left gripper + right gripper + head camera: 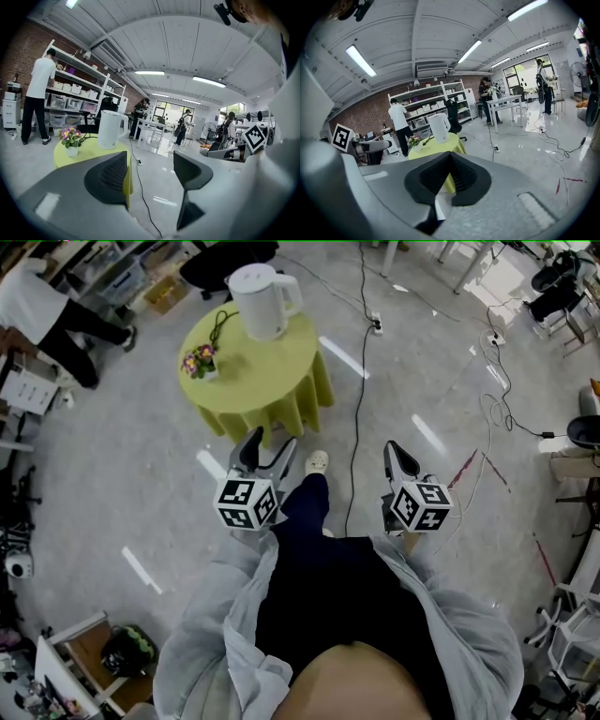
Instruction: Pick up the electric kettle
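Note:
A white electric kettle [262, 301] stands upright on a small round table with a yellow-green cloth [267, 395], its black cord trailing across the top. In the left gripper view the kettle [111, 130] is ahead and to the left; in the right gripper view the kettle [439, 127] is straight beyond the jaws. My left gripper [272, 442] is open and empty, held a good step short of the table. My right gripper [401, 457] is shut on nothing, to the right of the table and farther from it.
A small pot of flowers [200, 362] sits on the table's left side. A black cable [361, 381] runs over the floor to a power strip [375, 324] right of the table. A person [37, 306] stands at shelves far left. White tables [508, 105] stand behind.

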